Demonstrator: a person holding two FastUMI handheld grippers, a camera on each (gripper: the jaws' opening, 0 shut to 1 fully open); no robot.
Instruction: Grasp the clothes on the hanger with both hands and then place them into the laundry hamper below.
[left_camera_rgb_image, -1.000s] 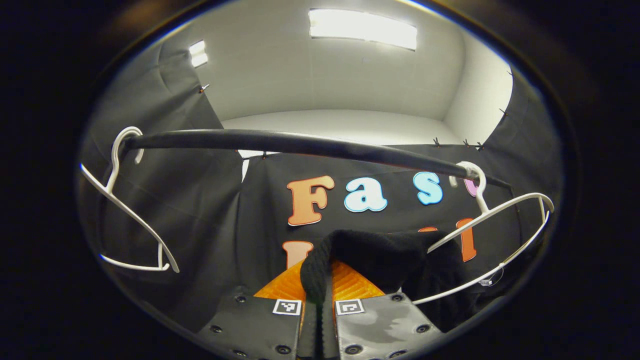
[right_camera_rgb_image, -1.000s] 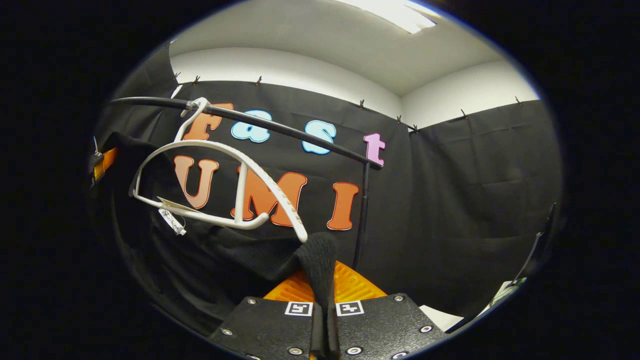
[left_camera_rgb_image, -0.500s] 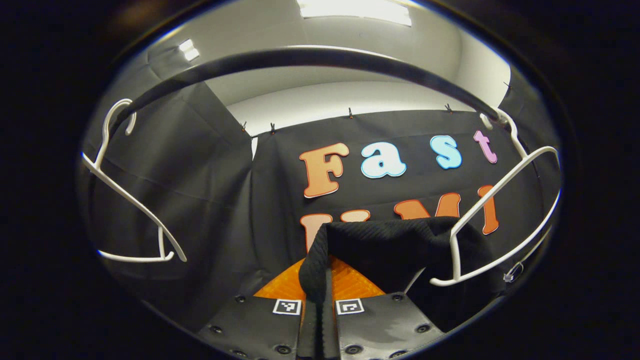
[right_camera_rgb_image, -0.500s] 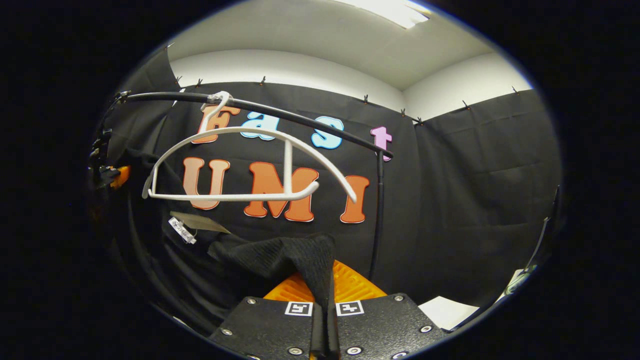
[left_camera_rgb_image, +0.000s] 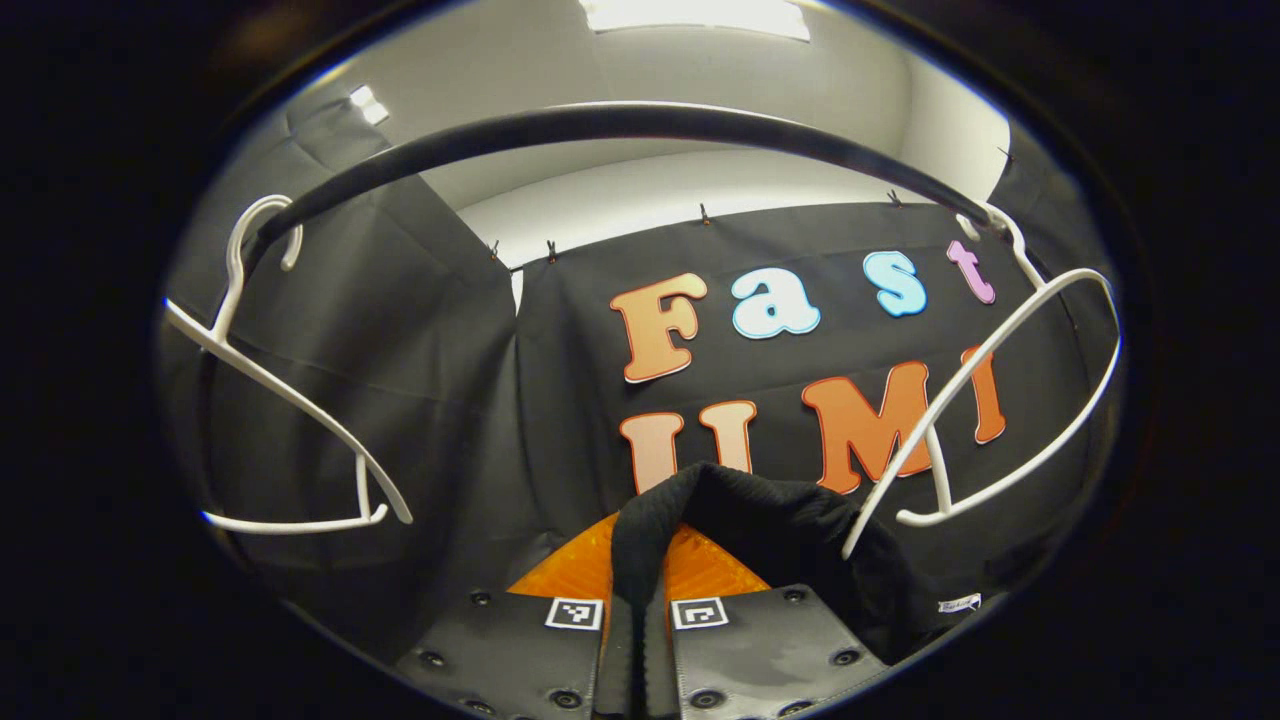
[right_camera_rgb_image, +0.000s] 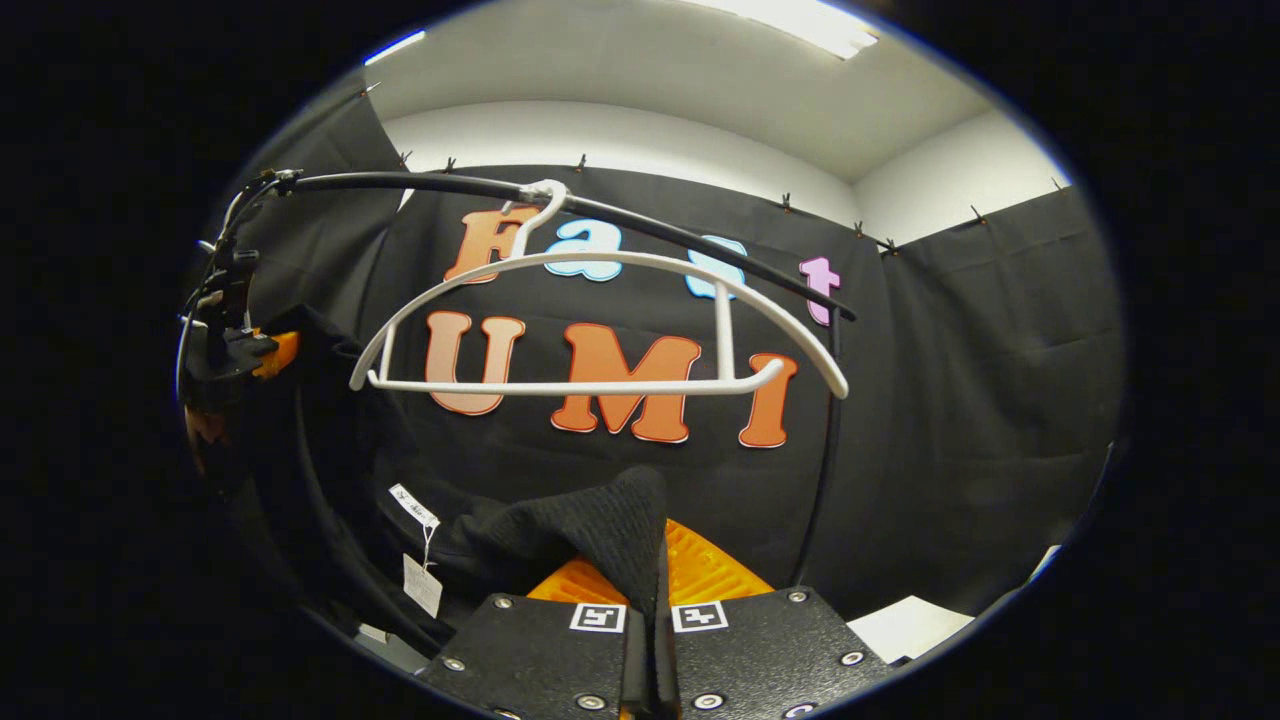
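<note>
Here, a black knitted garment (left_camera_rgb_image: 770, 520) is pinched at one corner between the closed fingers of the left hand-held gripper (left_camera_rgb_image: 640, 600); a fold of the cloth rises from between the fingers and drapes away to the right, where a small white label (left_camera_rgb_image: 958, 603) shows near its lower edge. In the right gripper view the same garment (right_camera_rgb_image: 590, 525) is clamped by the right hand-held gripper (right_camera_rgb_image: 650, 610), both fingers pressed together on a bunched edge, and the cloth stretches off to the left and downward. A paper tag (right_camera_rgb_image: 422, 585) hangs on a thread from the cloth just left of that gripper. The garment is held below and clear of the white hanger (right_camera_rgb_image: 600, 330), which hangs bare by its hook from the black rail (right_camera_rgb_image: 640, 225). In the left gripper view that hanger (left_camera_rgb_image: 985, 390) is seen at the right, tilted, its lower end crossing in front of the cloth; whether it touches the cloth cannot be told. A second white hanger (left_camera_rgb_image: 290, 420) hangs bare at the left end of the rail (left_camera_rgb_image: 600, 125). At the far left of the right gripper view the left hand-held gripper (right_camera_rgb_image: 225, 345) is seen at the edge of the dark cloth. A ceiling light (left_camera_rgb_image: 695, 15) glows overhead.
</note>
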